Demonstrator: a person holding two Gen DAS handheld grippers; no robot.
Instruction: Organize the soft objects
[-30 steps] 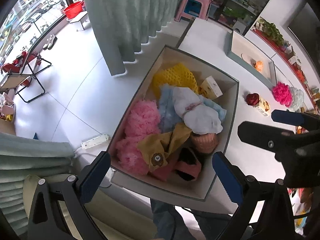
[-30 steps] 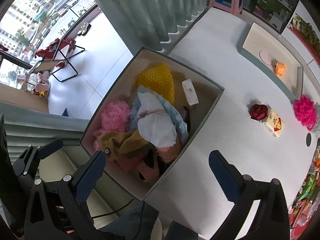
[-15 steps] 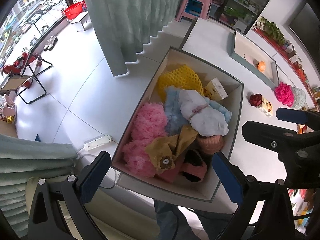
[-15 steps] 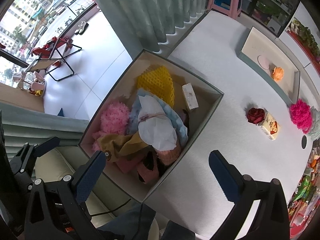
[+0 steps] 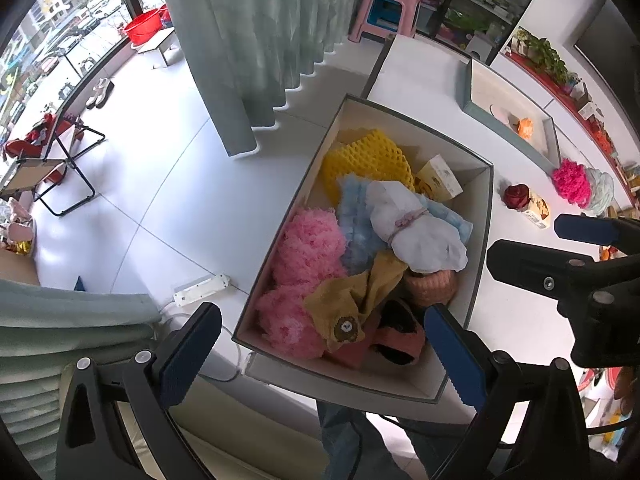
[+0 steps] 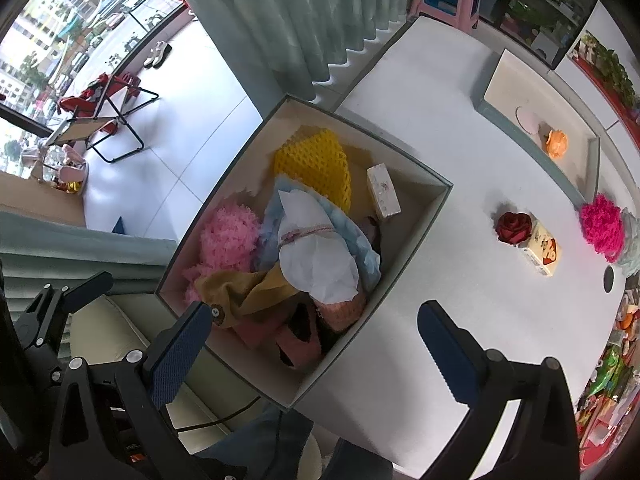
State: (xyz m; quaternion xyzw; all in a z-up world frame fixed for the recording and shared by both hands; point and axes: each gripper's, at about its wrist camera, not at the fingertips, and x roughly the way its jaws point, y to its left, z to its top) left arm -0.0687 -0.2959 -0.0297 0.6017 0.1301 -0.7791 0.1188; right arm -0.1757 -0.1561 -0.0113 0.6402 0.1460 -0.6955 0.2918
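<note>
Since 1 s ago both views slid a bit: the box (image 5: 478, 240) sits further right in the left cam, desk items shifted w/ it; nothing in the box changed. Both tools hover above, carrying nothing. Left tool (image 5: 320, 344) is spread wide over the box's near end, right tool (image 6: 312, 336) likewise released, over the box's near corner and the desk (image 6: 440, 120). Box is packed w/ soft stuff: pink fluff (image 5: 308, 240), yellow mesh (image 5: 368, 160), white bundle (image 5: 416, 228) on top of blue cloth (image 5: 356, 216), mustard cloth (image 5: 352, 300). Probably piled there as the sorting bin (a small carton (image 6: 383, 196) is in there too). Left out on the desk, well apart from the box: rose (image 6: 514, 227) touching a small carton, magenta pom (image 6: 602, 226) near the tray (image 6: 484, 108). Likely next: those get fetched, hence the high hover.
</note>
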